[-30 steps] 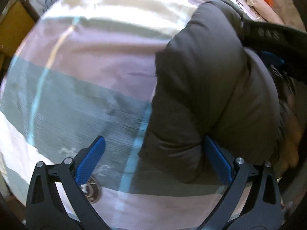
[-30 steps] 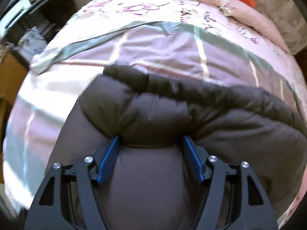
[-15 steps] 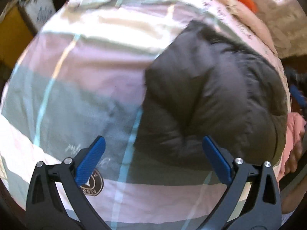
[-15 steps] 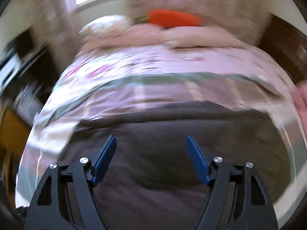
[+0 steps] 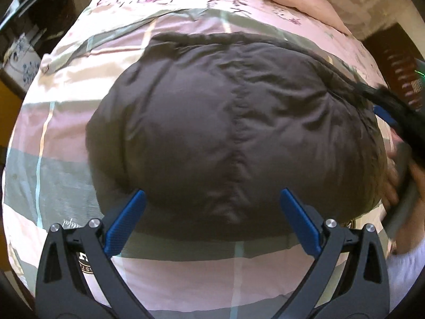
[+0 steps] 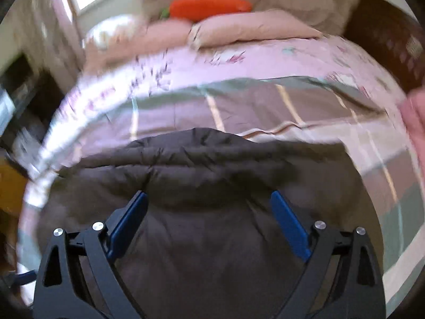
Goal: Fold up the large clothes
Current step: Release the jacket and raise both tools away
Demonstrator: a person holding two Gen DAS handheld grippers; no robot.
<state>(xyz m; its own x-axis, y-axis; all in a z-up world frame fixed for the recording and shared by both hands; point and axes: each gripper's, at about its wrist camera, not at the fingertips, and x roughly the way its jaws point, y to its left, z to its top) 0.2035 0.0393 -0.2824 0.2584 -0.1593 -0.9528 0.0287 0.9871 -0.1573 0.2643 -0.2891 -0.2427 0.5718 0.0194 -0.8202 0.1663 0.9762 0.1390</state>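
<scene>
The bed (image 5: 66, 122) fills the room from where I stand, its pink and grey-green checked cover spread under everything, pillows (image 6: 252, 26) and an orange cushion (image 6: 209, 6) heaped at the far end. On the middle of that cover lies the dark padded jacket (image 5: 233, 133), already doubled into a plump, rounded bundle with a stitched seam running down its top.

The left gripper (image 5: 211, 212) hovers at the bundle's near edge, jaws spread wide and holding nothing. The right gripper (image 6: 208, 214) hangs above the jacket's far part, jaws likewise spread and empty.

The worry, as I see it, is the filling: with nothing pinning it, so puffy a jacket may spring open and undo the fold. The cover is soft and loose too, so a low grab could catch it along with the jacket and drag both. A shallow pinch on the slick shell would probably slip off.
</scene>
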